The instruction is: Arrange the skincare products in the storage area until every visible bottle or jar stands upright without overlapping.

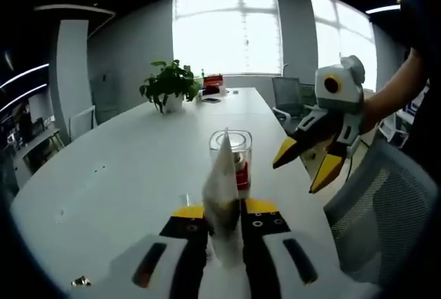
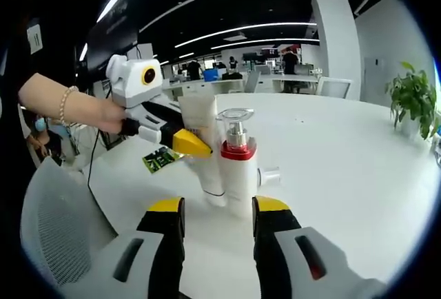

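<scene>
A white tube stands on the white table, and my left gripper is shut on it. In the right gripper view the left gripper comes in from the left, holding the white tube. Close beside the tube stands a white pump bottle with a red collar and a clear cap. From the left gripper view the pump bottle is partly hidden behind the tube. My right gripper is open just in front of the bottle, with nothing between its jaws. The right gripper hovers to the right of the bottle.
A small white cylinder lies by the bottle's far side. A green card lies near the table edge. A potted plant and a red item stand farther along the table. A grey mesh chair stands at the table's side.
</scene>
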### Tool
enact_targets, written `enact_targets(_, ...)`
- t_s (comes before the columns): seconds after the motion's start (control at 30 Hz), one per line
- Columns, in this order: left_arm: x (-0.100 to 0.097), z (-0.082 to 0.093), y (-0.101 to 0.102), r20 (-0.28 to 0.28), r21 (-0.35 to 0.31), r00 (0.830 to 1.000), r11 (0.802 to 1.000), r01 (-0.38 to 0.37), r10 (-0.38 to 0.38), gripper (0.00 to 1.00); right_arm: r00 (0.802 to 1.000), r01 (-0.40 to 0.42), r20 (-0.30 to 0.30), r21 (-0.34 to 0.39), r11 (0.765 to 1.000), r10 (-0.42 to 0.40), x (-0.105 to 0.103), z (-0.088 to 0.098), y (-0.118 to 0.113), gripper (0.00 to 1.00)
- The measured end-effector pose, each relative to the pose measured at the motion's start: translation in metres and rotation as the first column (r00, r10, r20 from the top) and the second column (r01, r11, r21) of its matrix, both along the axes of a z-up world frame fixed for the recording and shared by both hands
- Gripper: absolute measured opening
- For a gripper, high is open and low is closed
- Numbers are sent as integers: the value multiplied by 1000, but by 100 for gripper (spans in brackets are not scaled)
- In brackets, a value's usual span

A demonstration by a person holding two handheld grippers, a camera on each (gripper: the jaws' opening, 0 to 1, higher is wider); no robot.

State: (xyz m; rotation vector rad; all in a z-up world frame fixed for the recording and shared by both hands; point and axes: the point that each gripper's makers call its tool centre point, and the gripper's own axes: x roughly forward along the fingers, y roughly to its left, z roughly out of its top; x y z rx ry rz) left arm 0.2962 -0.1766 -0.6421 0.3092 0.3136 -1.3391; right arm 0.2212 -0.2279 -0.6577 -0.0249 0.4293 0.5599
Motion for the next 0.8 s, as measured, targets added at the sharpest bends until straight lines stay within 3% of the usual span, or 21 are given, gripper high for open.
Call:
enact_targets(0.37,-1,-1,5,-10,18,1000,1000,-12,12,20,1000,8,6,1,1000,-8,-1,2,-1,40)
enact_targets(0.8,3,8,27,-41,40,993,994,-106,107,50,999,11,32,21,1000,-12,-10,11,4,41)
